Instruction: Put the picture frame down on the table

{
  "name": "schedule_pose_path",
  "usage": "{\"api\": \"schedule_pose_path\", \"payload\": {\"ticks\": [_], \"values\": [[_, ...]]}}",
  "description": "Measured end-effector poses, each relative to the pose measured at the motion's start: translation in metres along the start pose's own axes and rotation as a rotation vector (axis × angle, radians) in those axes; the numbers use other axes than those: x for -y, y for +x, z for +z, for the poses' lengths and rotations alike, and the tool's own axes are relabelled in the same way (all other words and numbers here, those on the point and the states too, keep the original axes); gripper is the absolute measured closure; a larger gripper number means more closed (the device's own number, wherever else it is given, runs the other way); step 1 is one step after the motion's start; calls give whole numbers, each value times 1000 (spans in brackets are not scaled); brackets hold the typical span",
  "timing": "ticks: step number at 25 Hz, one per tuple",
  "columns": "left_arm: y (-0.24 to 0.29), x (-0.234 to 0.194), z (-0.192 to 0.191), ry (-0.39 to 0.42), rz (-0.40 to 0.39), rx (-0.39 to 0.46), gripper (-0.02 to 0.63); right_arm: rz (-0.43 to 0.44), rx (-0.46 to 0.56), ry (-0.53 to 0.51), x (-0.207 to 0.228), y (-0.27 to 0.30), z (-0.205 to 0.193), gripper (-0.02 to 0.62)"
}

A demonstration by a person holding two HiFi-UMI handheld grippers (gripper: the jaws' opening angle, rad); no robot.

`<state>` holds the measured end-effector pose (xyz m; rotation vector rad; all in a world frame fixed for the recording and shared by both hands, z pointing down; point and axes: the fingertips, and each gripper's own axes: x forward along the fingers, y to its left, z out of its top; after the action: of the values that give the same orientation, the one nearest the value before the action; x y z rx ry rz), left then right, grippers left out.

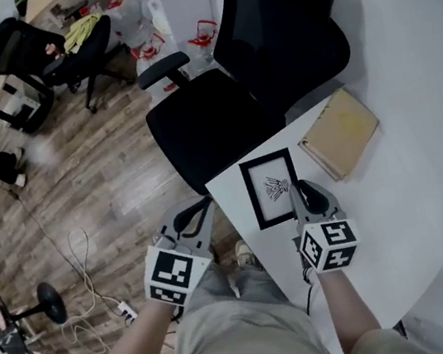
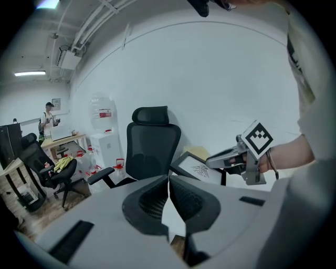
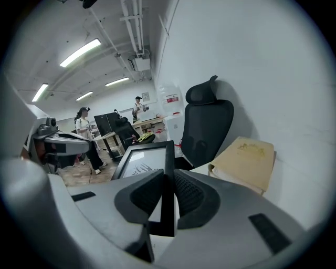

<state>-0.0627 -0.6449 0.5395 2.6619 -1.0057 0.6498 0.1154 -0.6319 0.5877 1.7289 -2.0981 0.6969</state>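
While my right hand-held gripper point(image 1: 300, 190) clamps the picture frame point(image 1: 271, 190) by its edge over the tabletop point(image 1: 395, 210) and my left hand-held gripper point(image 1: 200, 214) hangs closed on nothing, I reckon laying it flat, then letting go, comes next.

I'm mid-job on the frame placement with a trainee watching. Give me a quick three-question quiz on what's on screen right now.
1. True or false: the left tool is gripping the picture frame.
2. What lies on the table beside the frame? A. a tan book B. a mug C. a laptop
3. Fill in: the tool shut on the frame's edge is the ____ tool.

Key: 1 false, its jaws are together on nothing; 2 A; 3 right.
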Motion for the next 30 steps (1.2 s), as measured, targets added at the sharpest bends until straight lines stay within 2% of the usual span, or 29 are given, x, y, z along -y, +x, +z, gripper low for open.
{"api": "schedule_pose_path", "payload": {"ticks": [7, 16, 24, 30], "values": [[38, -29, -32, -19, -31, -42, 581, -71, -54, 41, 10, 40, -27, 515], [59, -50, -68, -52, -104, -88, 580, -133, -128, 52, -7, 68, -64, 515], [73, -60, -111, -54, -184, -162, 581, -199, -181, 79, -14, 87, -98, 514], [80, -60, -126, -40, -234, -195, 580, -233, -209, 96, -19, 97, -116, 514]]}}
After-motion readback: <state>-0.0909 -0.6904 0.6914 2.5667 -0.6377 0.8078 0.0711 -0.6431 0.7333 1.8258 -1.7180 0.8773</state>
